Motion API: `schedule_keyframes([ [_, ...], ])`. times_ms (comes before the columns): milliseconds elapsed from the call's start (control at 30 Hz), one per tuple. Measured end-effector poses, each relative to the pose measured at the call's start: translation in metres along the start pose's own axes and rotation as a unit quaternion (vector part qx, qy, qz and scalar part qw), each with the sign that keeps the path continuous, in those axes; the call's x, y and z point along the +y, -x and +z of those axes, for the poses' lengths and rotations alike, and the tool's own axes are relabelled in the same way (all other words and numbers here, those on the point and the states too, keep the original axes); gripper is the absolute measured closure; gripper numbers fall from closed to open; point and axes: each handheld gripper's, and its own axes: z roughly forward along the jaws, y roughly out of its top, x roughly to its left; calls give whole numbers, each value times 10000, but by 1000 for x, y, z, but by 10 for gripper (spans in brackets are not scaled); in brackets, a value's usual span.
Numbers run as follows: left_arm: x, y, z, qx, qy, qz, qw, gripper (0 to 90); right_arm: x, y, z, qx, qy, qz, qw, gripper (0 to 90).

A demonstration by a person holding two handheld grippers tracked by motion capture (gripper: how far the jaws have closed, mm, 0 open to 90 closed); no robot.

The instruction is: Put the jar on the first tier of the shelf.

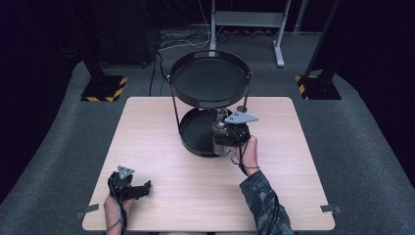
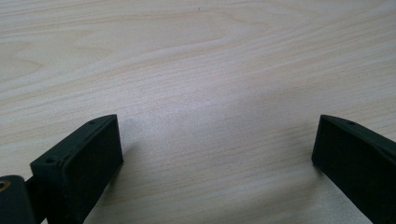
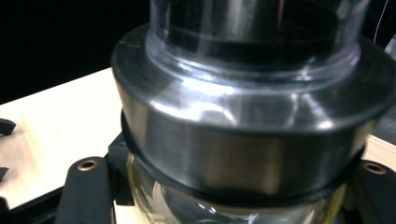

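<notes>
High view: a glass jar [image 1: 221,131] with a shiny metal collar is held by the right tongs [image 1: 224,134] at the 3 o'clock edge of the lower tray [image 1: 193,132] of a black two-tray stand [image 1: 209,81], so the job looks partly done, though whether the jar is being put in or taken out cannot be told. Right tongs are pinched on the jar just under the collar, and the left tongs [image 1: 143,188] are spread wide and empty over the bare worktop [image 1: 161,161] at 7 o'clock.

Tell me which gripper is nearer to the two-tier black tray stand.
Right. The right gripper, holding a glass jar, is at the two-tier black tray stand; the left gripper rests open far away near the table's front edge.
</notes>
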Motion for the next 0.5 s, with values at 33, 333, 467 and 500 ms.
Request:
schedule_keyframes([
  [33, 0, 0, 0, 0, 2, 0, 10000, 14, 0, 0, 1, 2, -10, 11, 10000, 310],
  [333, 0, 0, 0, -1, 7, 1, 10000, 15, 3, 4, 9, -8, -27, 14, 10000, 310],
  [467, 0, 0, 0, -1, 1, 0, 10000, 14, 3, 5, 11, -16, -34, 37, 10000, 310],
  [500, 0, 0, 0, -1, 1, 0, 10000, 15, 4, 6, 12, -16, -34, 44, 10000, 310],
])
